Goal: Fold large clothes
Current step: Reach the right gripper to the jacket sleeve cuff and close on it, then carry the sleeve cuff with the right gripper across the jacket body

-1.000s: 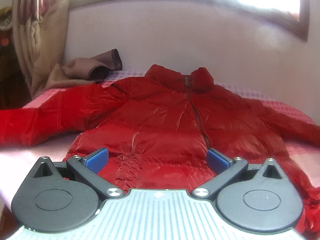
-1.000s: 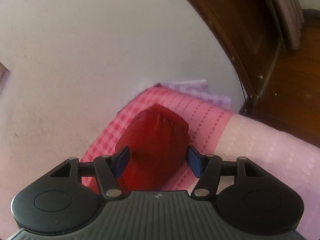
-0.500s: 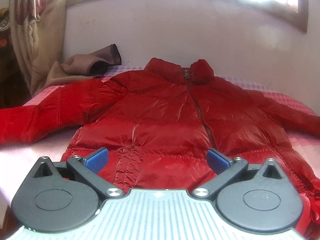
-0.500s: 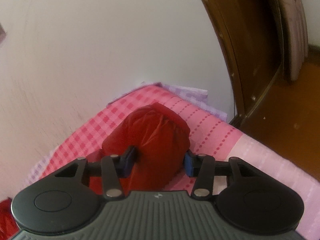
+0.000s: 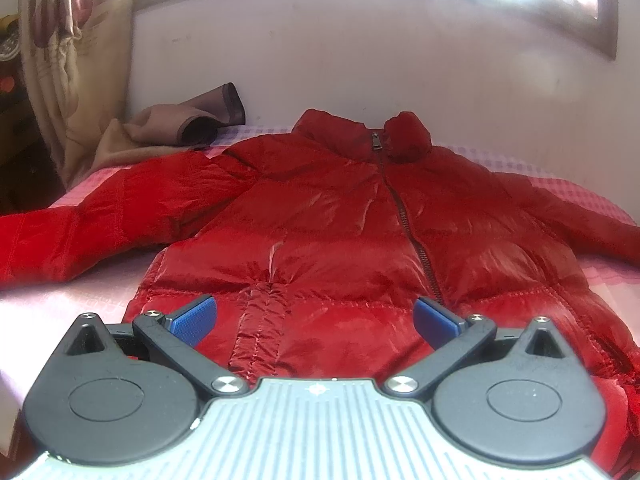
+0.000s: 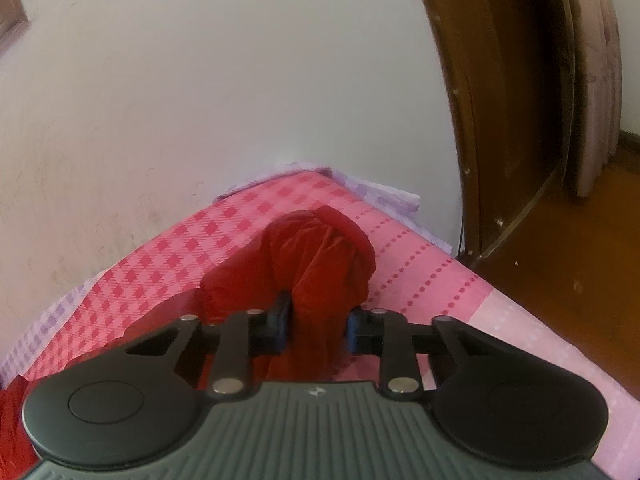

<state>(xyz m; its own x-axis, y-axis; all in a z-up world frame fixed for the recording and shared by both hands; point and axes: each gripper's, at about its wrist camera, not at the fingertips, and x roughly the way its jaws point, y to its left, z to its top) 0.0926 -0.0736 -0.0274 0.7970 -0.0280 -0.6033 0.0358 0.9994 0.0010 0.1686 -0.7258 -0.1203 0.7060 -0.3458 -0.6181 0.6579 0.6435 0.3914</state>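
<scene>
The red puffer jacket [image 5: 344,240] lies face up on the pink bedsheet [image 5: 60,300], zipped to the collar, its body spread flat and both sleeves reaching out to the sides. Nothing on it is folded over yet, so you are at the very start: the sleeves have to come in across the chest, then the body has to be doubled.

Your right gripper [image 6: 318,326] is taking the first hold. Its jaws are closing on the sleeve cuff [image 6: 320,256], which bunches up between the pads near the checked corner of the bed, close to the wall. The fabric puckers and pinches in where the pads meet it, so judge the grip as nearly set.

Your left gripper [image 5: 314,316] hovers low over the jacket's hem with its jaws wide apart and nothing between them; the blue pads [image 5: 192,316] sit clear above the fabric.

Beyond the jacket, a brown garment [image 5: 180,128] lies crumpled by the wall at the far left, beside a curtain [image 5: 76,60]. Past the bed's corner stands a wooden door [image 6: 512,120].
</scene>
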